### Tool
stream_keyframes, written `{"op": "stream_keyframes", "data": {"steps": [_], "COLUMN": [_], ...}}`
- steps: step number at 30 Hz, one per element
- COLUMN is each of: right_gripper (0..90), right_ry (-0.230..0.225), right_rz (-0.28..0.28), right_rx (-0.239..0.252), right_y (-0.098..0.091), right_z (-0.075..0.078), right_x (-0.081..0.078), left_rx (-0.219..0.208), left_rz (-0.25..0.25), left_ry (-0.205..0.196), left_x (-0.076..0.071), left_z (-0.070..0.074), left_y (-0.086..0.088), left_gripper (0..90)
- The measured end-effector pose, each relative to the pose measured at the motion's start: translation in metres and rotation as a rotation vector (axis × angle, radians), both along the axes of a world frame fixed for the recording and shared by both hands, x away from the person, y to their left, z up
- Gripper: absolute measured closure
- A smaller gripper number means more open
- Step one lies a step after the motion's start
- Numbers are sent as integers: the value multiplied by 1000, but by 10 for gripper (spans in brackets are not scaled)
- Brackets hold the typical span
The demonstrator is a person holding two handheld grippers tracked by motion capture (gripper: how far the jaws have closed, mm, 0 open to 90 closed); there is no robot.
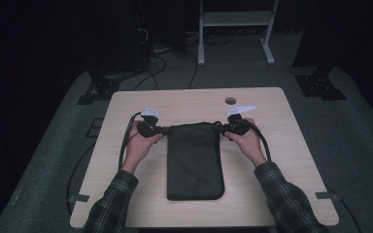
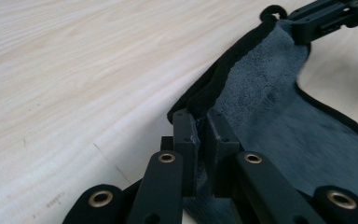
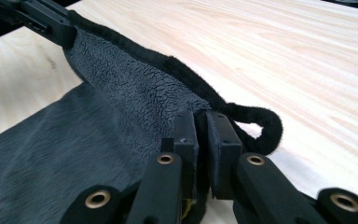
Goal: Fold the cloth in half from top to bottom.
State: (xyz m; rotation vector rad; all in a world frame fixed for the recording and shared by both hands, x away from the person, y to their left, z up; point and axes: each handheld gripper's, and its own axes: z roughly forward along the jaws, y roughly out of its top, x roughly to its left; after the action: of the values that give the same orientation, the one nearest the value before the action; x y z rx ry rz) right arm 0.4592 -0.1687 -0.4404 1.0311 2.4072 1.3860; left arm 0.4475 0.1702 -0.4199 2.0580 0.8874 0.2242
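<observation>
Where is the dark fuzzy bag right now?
In the high view the dark bag lies mid-table, its far corners pinched by the left tool and right tool.

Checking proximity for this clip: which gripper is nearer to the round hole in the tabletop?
Right. The right gripper grips the dark pouch's far right corner, just below the hole. The left gripper grips the pouch's far left corner, well off to the hole's left.
</observation>
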Motion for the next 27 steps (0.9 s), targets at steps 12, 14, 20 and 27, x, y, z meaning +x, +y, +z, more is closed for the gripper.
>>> {"op": "stream_keyframes", "data": {"steps": [12, 14, 20, 27], "right_gripper": [825, 825, 825, 825], "right_ry": [-17, -27, -29, -35], "right_rz": [64, 75, 115, 150], "right_rx": [17, 14, 14, -2], "right_y": [-5, -5, -5, -6], "right_z": [4, 4, 5, 5], "right_x": [-36, -43, -66, -93], "left_rx": [-28, -36, -36, -26], "left_rz": [-23, -25, -42, -69], "left_ry": [31, 31, 38, 26], "left_x": [-44, -51, -76, -105], "left_z": [7, 8, 4, 3], "left_y": [5, 7, 10, 10], "left_gripper": [843, 843, 843, 843]}}
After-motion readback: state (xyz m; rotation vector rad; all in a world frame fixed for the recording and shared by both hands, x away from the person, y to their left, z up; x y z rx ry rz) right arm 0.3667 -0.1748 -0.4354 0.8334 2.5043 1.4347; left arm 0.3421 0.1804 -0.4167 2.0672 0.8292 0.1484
